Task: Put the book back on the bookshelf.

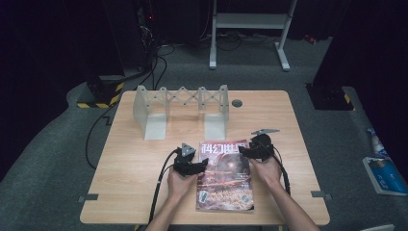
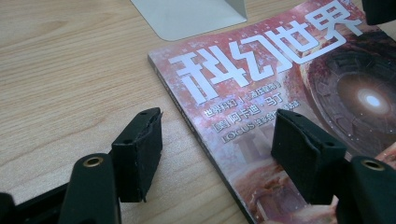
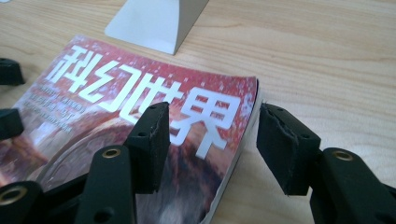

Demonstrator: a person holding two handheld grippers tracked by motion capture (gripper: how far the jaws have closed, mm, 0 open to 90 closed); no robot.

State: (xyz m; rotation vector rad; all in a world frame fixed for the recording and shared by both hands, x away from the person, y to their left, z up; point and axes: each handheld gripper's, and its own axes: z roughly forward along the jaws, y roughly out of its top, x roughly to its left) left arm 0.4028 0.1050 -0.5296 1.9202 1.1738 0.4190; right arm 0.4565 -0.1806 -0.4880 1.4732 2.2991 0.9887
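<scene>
Here I had both grippers astride the magazine's edges.
The magazine (image 1: 224, 175) lay flat on the table (image 1: 134, 163) before the rack (image 1: 180, 110). My left gripper (image 2: 217, 149) straddled its spine, my right gripper (image 3: 212, 147) its far edge, both wide, pads not pressing.

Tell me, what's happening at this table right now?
A person holds a gripper in each hand at a magazine lying flat on the wooden table. The left gripper straddles the magazine's left edge, jaws open. The right gripper straddles its right edge near the top corner, jaws also open, not pressing. The magazine is not yet lifted. A grey extendable rack stands behind it, apart from it.
</scene>
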